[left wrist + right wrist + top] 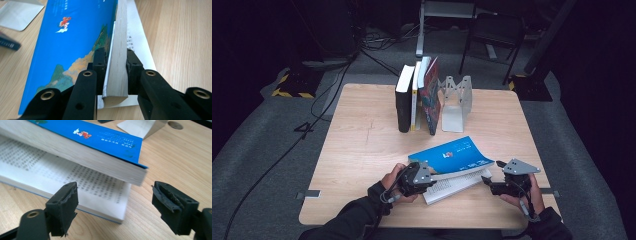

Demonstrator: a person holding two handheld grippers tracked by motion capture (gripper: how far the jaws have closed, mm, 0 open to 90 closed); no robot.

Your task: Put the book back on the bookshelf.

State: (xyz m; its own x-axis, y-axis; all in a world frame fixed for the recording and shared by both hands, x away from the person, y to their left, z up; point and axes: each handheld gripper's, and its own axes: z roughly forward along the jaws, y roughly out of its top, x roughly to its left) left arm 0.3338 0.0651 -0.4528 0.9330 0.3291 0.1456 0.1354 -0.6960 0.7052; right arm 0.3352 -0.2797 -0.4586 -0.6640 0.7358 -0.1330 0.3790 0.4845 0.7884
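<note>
The left gripper point(113, 62) was clamped on the upper block of pages and blue front cover of an open paperback book point(452, 167), one pad on the cover side, the other on the page side, near the book's corner. That block was lifted clear of the printed pages point(95, 182) lying flat beneath it. The right gripper point(113, 202) stood with its jaws apart, just off the book's opposite end and touching nothing; its pads point(66, 200) looked worn and frayed.

The book lay at the near edge of the wooden table point(357, 150), between the two hands, its long axis running across the table from one gripper to the other, slightly slanted. The cover showed a painted landscape, a small red and white emblem point(64, 23) and lines of small characters too fine to read; the page print was likewise illegible.

Farther back, near the middle of the table, a row of upright books point(417, 95) stood just beside a grey metal bookend point(455, 102).
</note>
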